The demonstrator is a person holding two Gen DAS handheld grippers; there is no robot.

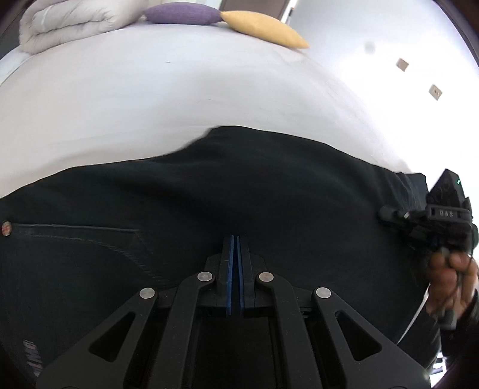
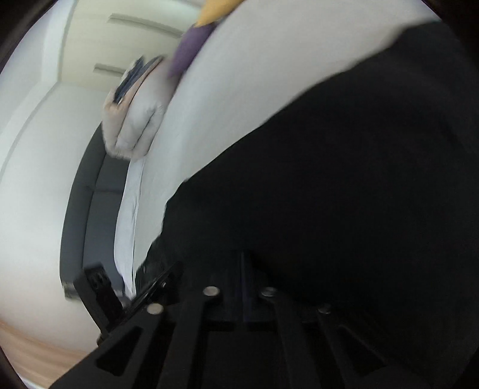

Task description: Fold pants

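Black pants [image 1: 239,191] lie across the white bed [image 1: 167,98], a back pocket and a rivet at the left. My left gripper [image 1: 235,239] is shut, blue pads together, with its tips low over the pants; I cannot see fabric between them. My right gripper shows at the right edge of the left wrist view [image 1: 386,214], held by a hand, at the pants' right edge. In the tilted, blurred right wrist view the right gripper [image 2: 242,254] is shut, with the dark pants [image 2: 344,185] filling the view around its tips.
A folded white duvet [image 1: 69,21], a purple cushion [image 1: 182,13] and a yellow cushion [image 1: 266,30] lie at the bed's far end. A white wall is at the right. The right wrist view shows the dark bed frame [image 2: 89,209] and wooden floor [image 2: 30,353].
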